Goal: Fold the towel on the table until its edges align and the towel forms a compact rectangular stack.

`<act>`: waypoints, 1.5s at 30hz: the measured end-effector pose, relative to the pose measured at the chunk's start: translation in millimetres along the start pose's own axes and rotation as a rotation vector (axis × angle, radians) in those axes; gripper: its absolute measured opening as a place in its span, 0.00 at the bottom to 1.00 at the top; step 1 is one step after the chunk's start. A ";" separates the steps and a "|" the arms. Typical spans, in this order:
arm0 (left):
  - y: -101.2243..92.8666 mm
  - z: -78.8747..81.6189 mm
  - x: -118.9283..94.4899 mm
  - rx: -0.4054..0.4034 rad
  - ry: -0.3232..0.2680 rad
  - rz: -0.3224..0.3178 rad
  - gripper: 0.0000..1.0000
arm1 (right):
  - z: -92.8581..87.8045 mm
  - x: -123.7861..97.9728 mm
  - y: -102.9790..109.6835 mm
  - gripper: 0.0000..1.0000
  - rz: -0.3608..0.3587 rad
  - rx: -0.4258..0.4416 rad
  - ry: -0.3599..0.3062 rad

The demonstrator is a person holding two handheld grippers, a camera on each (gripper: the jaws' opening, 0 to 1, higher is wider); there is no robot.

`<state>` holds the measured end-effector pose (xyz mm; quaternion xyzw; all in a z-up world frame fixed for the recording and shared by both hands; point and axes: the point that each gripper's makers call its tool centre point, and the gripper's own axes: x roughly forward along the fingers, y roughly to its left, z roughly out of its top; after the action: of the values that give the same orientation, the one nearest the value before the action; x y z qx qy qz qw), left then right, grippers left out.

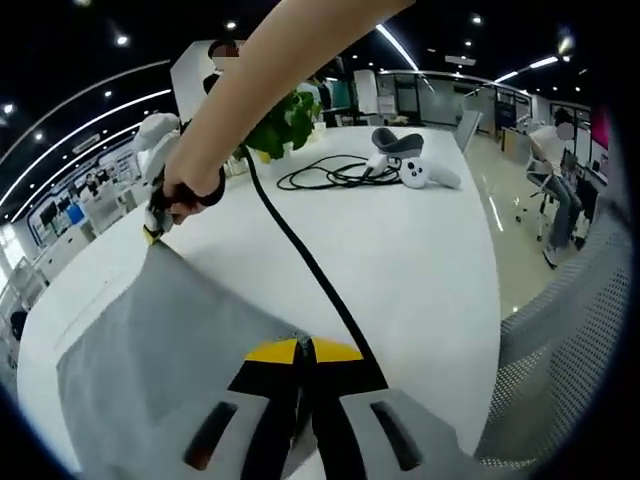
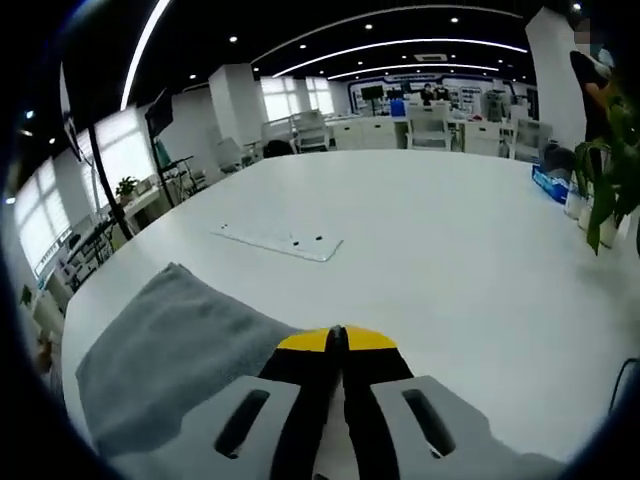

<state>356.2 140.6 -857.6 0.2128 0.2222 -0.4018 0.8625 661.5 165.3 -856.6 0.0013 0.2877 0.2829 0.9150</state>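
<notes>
Open office, white table, ceiling light strips (curved), mesh chair, windows

Grey towel, white table, yellow-tipped black tools.

one towel, two grippers (both pinching)

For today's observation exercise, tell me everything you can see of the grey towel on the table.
The towel is plain grey, soft, finely textured cloth, lying mostly flat on the white table. The left gripper has its yellow-tipped jaws shut on one edge. In the left gripper view, the right gripper, held in a person's hand, pinches a far corner, lifting it slightly. In the right gripper view the towel spreads left of the shut jaws.
</notes>
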 end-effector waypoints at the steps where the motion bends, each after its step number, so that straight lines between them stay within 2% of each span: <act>1: 2.3 2.1 -2.3 -0.003 -0.010 0.010 0.03 | 3.0 -0.7 2.2 0.01 0.001 0.002 -0.001; 4: 6.6 8.9 -8.8 -0.029 -0.031 0.024 0.03 | 10.2 -2.4 8.8 0.01 -0.002 -0.033 0.000; 12: 20.7 21.7 -26.7 -0.069 -0.089 0.067 0.03 | 34.2 -8.1 25.7 0.01 0.003 -0.013 -0.030; 20: 34.2 29.8 -48.1 -0.100 -0.128 0.119 0.03 | 50.4 -13.0 43.6 0.01 -0.001 -0.016 -0.044; 25: 32.1 27.9 -62.7 -0.108 -0.140 0.125 0.03 | 65.5 -16.8 56.9 0.01 -0.003 -0.023 -0.064; 32: 51.4 25.6 -89.3 -0.190 -0.175 0.168 0.03 | 78.9 -16.7 75.3 0.01 0.006 -0.024 -0.084; 36: 63.1 19.9 -101.6 -0.226 -0.182 0.190 0.03 | 85.2 -14.5 87.7 0.01 0.008 -0.019 -0.093; 45: 71.0 3.5 -122.4 -0.277 -0.183 0.201 0.03 | 100.9 -7.3 108.0 0.01 0.003 0.018 -0.112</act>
<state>342.1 253.6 -773.5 0.0756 0.1738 -0.2968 0.9360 654.0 268.4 -750.7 0.0257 0.2383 0.2814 0.9292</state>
